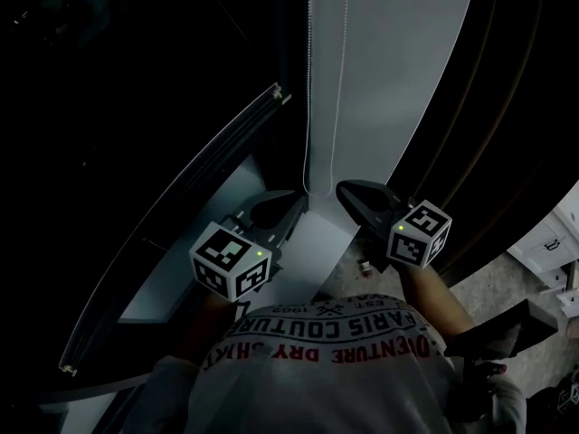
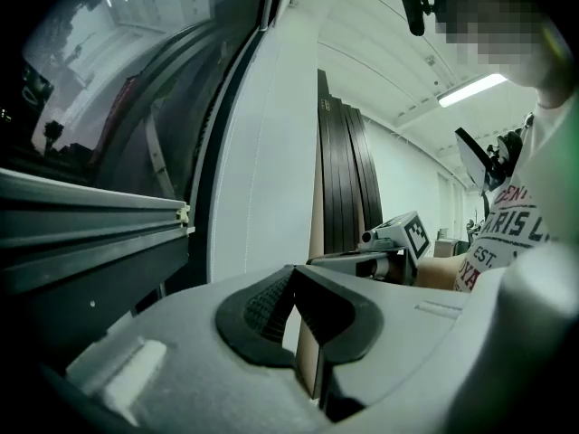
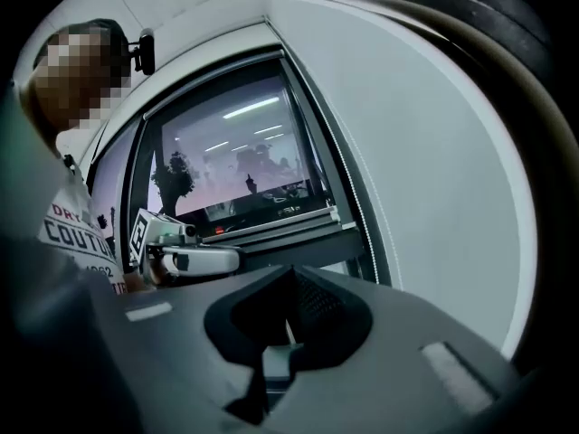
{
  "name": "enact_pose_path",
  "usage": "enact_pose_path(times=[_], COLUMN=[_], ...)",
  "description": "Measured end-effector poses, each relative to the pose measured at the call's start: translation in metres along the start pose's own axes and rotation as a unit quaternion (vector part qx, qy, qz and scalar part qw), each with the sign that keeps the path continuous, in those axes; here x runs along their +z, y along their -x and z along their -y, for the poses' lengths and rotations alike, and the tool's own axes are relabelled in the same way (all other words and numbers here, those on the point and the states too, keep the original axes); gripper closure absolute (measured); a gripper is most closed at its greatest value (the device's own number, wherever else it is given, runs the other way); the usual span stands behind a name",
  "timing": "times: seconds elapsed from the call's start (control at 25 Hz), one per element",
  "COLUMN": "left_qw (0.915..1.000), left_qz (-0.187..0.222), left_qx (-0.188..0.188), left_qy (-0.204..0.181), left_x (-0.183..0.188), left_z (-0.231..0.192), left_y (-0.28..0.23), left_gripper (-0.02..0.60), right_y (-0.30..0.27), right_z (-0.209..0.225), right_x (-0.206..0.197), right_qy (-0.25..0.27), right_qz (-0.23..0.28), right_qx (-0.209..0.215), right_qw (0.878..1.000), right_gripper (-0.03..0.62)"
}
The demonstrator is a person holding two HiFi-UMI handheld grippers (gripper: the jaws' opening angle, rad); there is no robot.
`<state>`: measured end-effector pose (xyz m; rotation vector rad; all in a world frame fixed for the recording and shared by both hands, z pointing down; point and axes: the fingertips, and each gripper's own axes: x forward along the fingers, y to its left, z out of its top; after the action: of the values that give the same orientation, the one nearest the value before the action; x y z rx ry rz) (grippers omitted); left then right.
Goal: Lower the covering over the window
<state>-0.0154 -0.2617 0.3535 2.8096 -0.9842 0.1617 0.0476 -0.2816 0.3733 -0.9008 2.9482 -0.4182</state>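
Observation:
The window (image 3: 235,165) has a grey blind rail (image 1: 181,215) running slantwise across it; the same rail (image 2: 90,229) (image 3: 271,229) shows in both gripper views. A thin bead cord (image 1: 308,80) hangs in two strands down the white side wall (image 1: 398,61), and the cord (image 3: 362,197) shows to the right of the right jaws. My left gripper (image 1: 276,211) sits just left of the cord's lower end, my right gripper (image 1: 348,193) just right of it. Both point at the wall with tips together and nothing between them, seen again at left gripper (image 2: 291,271) and right gripper (image 3: 291,274).
Dark wooden panels (image 1: 507,107) stand to the right of the white wall, also dark panels (image 2: 344,179). A pale sill (image 1: 312,242) lies under the grippers. A person's printed shirt (image 1: 335,337) fills the bottom. White furniture (image 1: 552,242) stands at the far right.

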Motion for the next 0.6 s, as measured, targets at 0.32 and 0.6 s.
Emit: enact_pose_path(times=[0.32, 0.6], left_qw=[0.9994, 0.9981], left_qz=[0.002, 0.005], left_qx=[0.036, 0.061], left_qy=[-0.003, 0.002], left_x=[0.020, 0.027], left_z=[-0.026, -0.042], left_y=[0.001, 0.005], left_gripper=[0.580, 0.580], right_y=[-0.049, -0.092], right_z=[0.024, 0.052], right_x=[0.016, 0.047], right_qy=[0.051, 0.122], right_qz=[-0.022, -0.009], right_qx=[-0.001, -0.040], right_qw=[0.998, 0.992], right_gripper=[0.564, 0.536])
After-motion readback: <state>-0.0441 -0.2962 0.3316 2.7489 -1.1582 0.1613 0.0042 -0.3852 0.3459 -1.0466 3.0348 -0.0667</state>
